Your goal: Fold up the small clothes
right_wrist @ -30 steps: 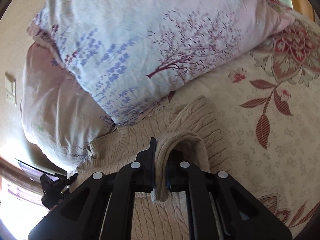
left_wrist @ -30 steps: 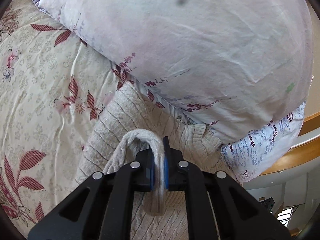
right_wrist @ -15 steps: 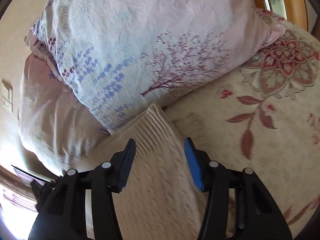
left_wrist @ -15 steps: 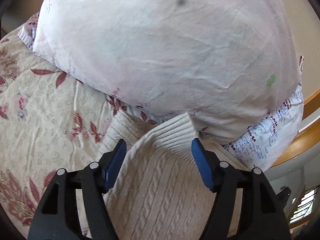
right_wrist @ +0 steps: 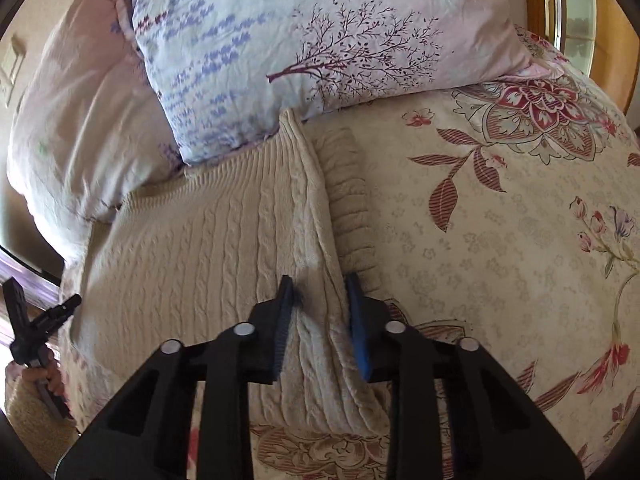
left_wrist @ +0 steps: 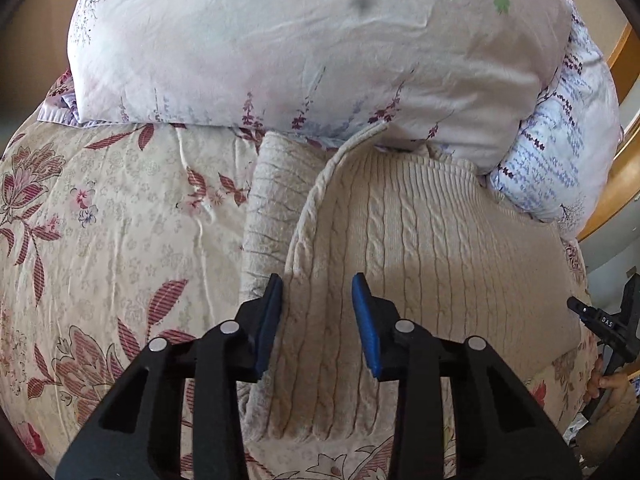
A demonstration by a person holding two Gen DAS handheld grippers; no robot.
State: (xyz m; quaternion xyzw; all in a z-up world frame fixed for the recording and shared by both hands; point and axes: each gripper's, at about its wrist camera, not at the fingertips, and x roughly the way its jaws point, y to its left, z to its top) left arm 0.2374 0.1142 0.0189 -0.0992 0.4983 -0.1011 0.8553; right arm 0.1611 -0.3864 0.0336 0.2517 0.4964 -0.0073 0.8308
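Observation:
A cream cable-knit sweater (left_wrist: 420,240) lies folded on the bed, its ribbed hem against the pillows. A ribbed sleeve (left_wrist: 272,200) sticks out from under its left edge. My left gripper (left_wrist: 318,288) hovers over that left edge, jaws closing, pads apart and pinching no fabric. In the right wrist view the sweater (right_wrist: 200,248) fills the left half, with the sleeve (right_wrist: 348,200) beside its right edge. My right gripper (right_wrist: 318,286) hangs over that edge, jaws closing with a gap between the pads and nothing gripped.
Two floral pillows (left_wrist: 300,40) (right_wrist: 300,40) press against the sweater's far end. A floral bedspread (left_wrist: 120,220) (right_wrist: 500,240) lies on both sides. The wooden headboard (left_wrist: 624,60) runs behind. The other gripper shows at each view's edge, hand-held (left_wrist: 612,324) (right_wrist: 36,324).
Both grippers were shut on folds of the sweater, then opened and let go. The sweater now lies flat and folded. Both grippers have pulled back, and their jaws are narrower than half a second ago.

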